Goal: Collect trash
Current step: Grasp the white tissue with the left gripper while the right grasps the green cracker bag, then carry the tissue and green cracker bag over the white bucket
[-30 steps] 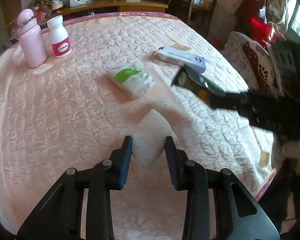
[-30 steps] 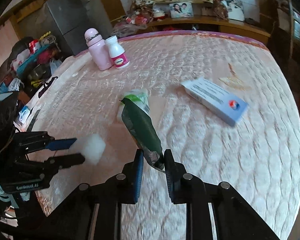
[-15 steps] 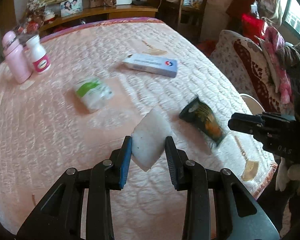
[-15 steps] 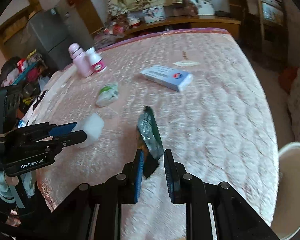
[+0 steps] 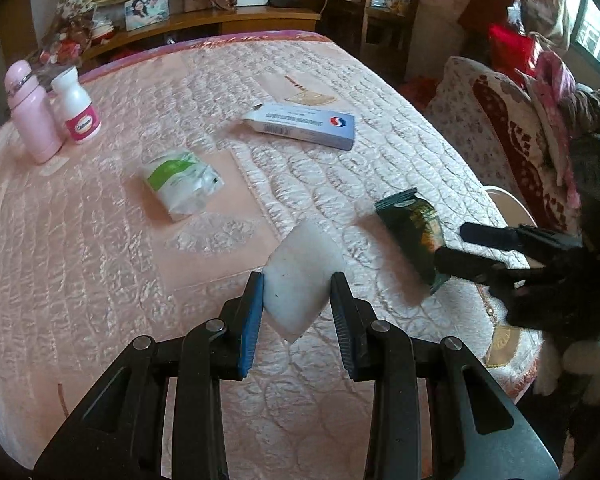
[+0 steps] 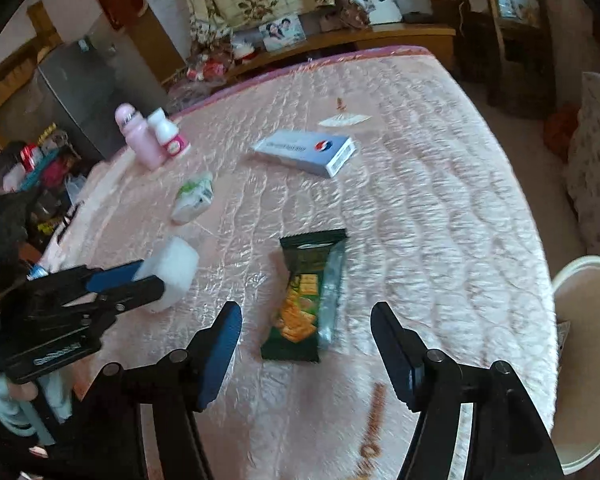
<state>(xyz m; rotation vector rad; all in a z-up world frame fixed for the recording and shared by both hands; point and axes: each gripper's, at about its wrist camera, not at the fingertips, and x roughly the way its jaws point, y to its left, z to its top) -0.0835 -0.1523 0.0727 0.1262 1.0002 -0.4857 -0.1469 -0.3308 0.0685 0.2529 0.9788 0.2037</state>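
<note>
Trash on my quilted bed surface comes to 4 candidate pieces: green cracker wrapper, white foam block, crumpled green-and-white packet, flat blue-and-white carton.

- Wrapper: lies flat near the bed's near edge, directly ahead of my right gripper. I judge it light, thin, crinkly and slick; film will slide on the satin quilt. Best hold looks like pinching across 1 short sealed end, where the film is doubled and stiffer.
- Foam block: I judge it very light and squashy; it already bulges a little between the pads. Gentle pinch is enough.
- Packet: mid-bed, well apart from both tools. Soft, crushable, easy anywhere.
- Carton: farther back. Stiff but long; I would take it across the narrow width.

Right gripper: jaws spread wide, nothing between them, hovering just short of the wrapper and not touching it. In the left wrist view its dark fingers sit at the wrapper's near end.

Left gripper: pads pressed onto the foam block, holding it clear of the quilt.

White bin stands just beside the bed edge on my right.

Pink bottle and white pill bottle stand upright, touching, at the far left; I judge they are not trash.
</note>
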